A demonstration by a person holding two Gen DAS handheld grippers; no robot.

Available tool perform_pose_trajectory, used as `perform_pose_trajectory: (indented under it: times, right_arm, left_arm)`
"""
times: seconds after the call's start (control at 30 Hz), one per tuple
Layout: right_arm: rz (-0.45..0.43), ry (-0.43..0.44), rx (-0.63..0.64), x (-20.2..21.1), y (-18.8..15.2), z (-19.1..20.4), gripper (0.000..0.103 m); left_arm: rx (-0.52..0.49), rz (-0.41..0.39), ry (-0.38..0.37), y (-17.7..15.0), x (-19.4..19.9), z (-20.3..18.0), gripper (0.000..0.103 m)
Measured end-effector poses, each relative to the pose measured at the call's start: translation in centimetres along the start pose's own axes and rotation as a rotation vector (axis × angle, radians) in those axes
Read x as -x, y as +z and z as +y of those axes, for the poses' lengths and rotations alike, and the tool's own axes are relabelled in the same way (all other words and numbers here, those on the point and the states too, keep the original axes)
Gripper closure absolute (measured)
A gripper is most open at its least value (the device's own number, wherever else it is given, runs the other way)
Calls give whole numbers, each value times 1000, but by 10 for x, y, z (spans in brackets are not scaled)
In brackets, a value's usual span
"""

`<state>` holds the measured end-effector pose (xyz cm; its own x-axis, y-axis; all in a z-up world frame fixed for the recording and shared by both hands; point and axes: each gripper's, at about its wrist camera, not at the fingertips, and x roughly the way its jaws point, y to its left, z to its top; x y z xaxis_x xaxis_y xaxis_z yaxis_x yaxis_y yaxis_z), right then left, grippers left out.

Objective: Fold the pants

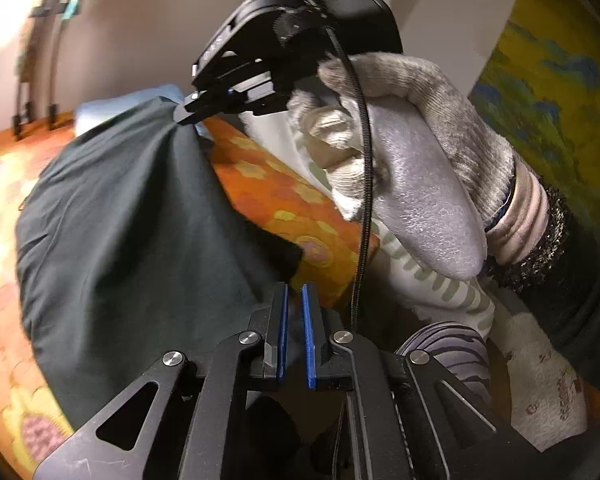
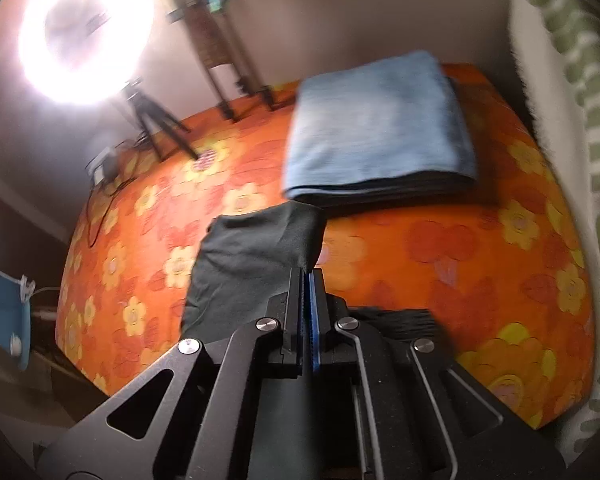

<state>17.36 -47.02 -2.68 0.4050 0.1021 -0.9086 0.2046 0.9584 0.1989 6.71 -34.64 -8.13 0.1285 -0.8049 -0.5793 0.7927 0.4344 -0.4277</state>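
Note:
The dark green pants (image 1: 124, 216) hang as a lifted sheet over the orange flowered bed. My left gripper (image 1: 295, 300) is shut on the pants' near edge, with cloth between its blue pads. My right gripper (image 2: 306, 280) is shut on another edge of the pants (image 2: 252, 252); in the left wrist view it (image 1: 188, 114) pinches the far top corner, held by a gloved hand (image 1: 412, 148). The cloth is stretched between the two grippers, above the bed.
A folded light blue towel (image 2: 376, 128) lies on the bed (image 2: 460, 248) beyond the pants. A ring light on a tripod (image 2: 88, 32) stands past the bed's far edge. A white and green patterned cloth (image 2: 572, 80) borders the right side.

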Motion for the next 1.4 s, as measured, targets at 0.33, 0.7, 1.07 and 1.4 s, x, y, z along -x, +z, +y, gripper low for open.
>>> perform_pose_trajectory:
  times: [0.33, 0.7, 1.07, 1.4]
  right_arm:
    - [18, -34, -47, -22, -4, -55, 100]
    - [55, -144, 72, -57, 6, -47, 83]
    - [81, -13, -12, 29, -100, -72, 62]
    - [215, 87, -125, 1, -163, -87, 62]
  left_arm:
    - [12, 47, 10, 11, -4, 9, 97]
    - [62, 25, 293, -3, 64, 88, 96]
    - [143, 17, 363, 10, 68, 156, 96]
    - [195, 45, 325, 29, 31, 188, 89]
